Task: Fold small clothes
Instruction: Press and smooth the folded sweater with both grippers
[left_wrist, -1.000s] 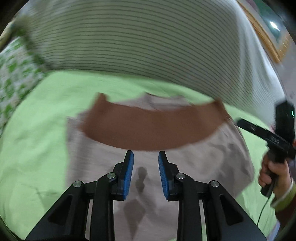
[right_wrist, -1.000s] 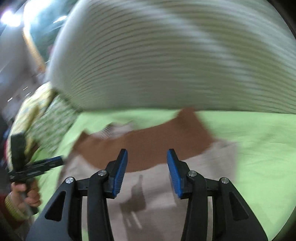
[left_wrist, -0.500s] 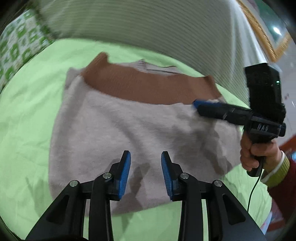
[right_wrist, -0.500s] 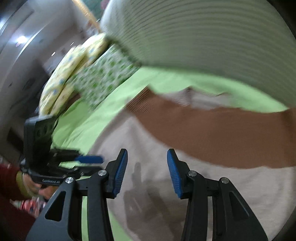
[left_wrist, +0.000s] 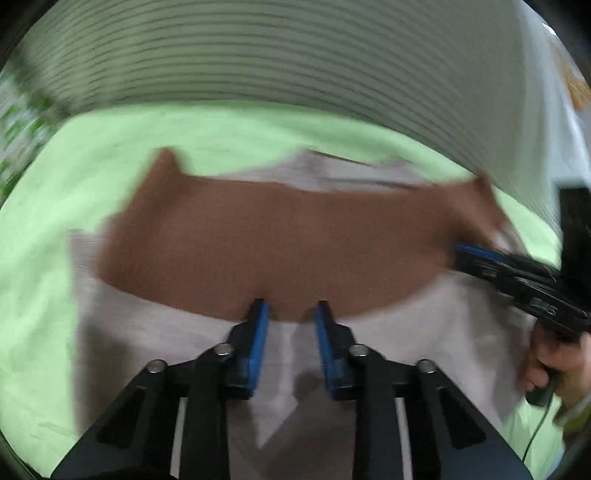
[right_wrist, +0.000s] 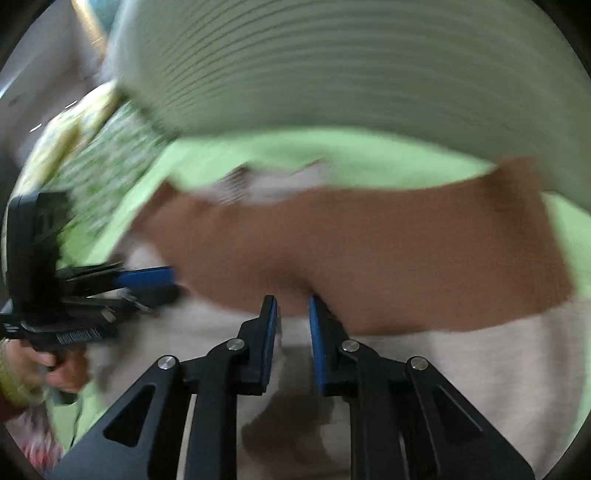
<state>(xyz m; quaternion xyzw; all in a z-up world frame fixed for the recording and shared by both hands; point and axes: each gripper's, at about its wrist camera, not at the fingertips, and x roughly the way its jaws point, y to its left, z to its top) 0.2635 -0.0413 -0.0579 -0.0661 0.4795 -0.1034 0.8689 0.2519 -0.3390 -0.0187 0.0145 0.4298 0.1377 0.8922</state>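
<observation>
A small beige knit garment (left_wrist: 155, 332) with a wide brown band (left_wrist: 280, 243) lies flat on a light green sheet (left_wrist: 48, 206). It also shows in the right wrist view (right_wrist: 480, 369), with the brown band (right_wrist: 369, 243) across the middle. My left gripper (left_wrist: 290, 314) is open and low over the garment, its tips at the near edge of the brown band. My right gripper (right_wrist: 291, 306) is open with a narrower gap, its tips also at the band's near edge. Each gripper shows in the other's view, the right one (left_wrist: 517, 273) and the left one (right_wrist: 110, 284). Both views are blurred.
A large cream striped bolster or cover (left_wrist: 295, 51) rises behind the garment. A green-patterned pillow (right_wrist: 107, 166) lies at the far left of the right wrist view. The green sheet (right_wrist: 351, 151) extends around the garment.
Both grippers have moved forward and down toward the brown band. The right gripper's gap has narrowed. The garment lies as before.
</observation>
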